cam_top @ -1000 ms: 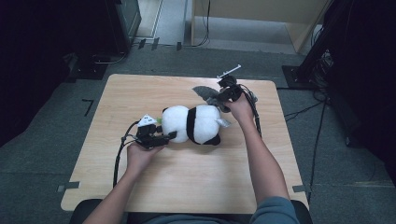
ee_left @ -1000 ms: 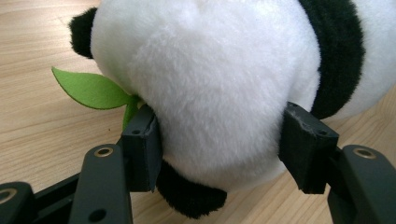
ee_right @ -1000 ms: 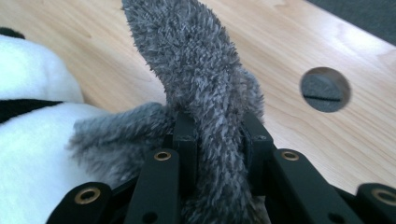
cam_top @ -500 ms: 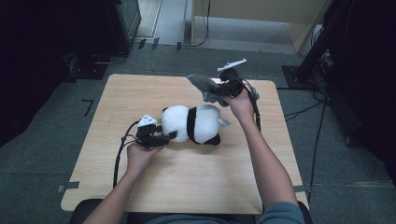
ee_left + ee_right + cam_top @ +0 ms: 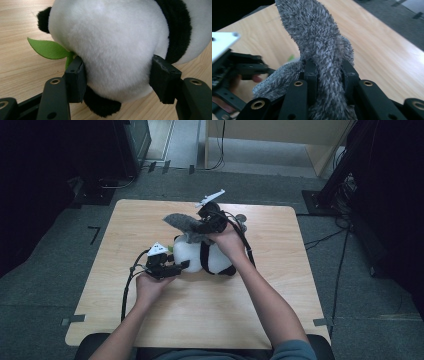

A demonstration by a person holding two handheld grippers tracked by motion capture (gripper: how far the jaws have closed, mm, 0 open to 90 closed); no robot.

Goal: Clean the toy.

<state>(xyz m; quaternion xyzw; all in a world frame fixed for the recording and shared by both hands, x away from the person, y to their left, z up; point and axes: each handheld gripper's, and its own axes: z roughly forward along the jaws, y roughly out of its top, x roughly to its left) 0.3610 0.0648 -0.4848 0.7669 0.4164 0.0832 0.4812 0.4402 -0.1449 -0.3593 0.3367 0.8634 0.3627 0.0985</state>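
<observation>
Grey plush carried over the panda

Left gripper [image 5: 182, 265] clamps the white-and-black plush panda [image 5: 110, 47]; right gripper [image 5: 328, 72] pinches the shaggy grey plush toy [image 5: 317, 42] at twelve o'clock; next, lower gently.

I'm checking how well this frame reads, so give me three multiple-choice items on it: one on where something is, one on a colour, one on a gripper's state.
1. Where is the grey plush toy?
A. lifted above the panda
B. flat on the floor
C. under the table

2. What colour is the felt leaf beside the panda plush?
A. red
B. green
C. blue

3. How does the left gripper stand?
A. wide open in the air
B. jaws pressed on the panda's white body
C. shut on a cable

Answers: 1 A, the right gripper holds it up over the panda; 2 B, the left gripper view shows it green; 3 B, both pads dent the fur.
</observation>
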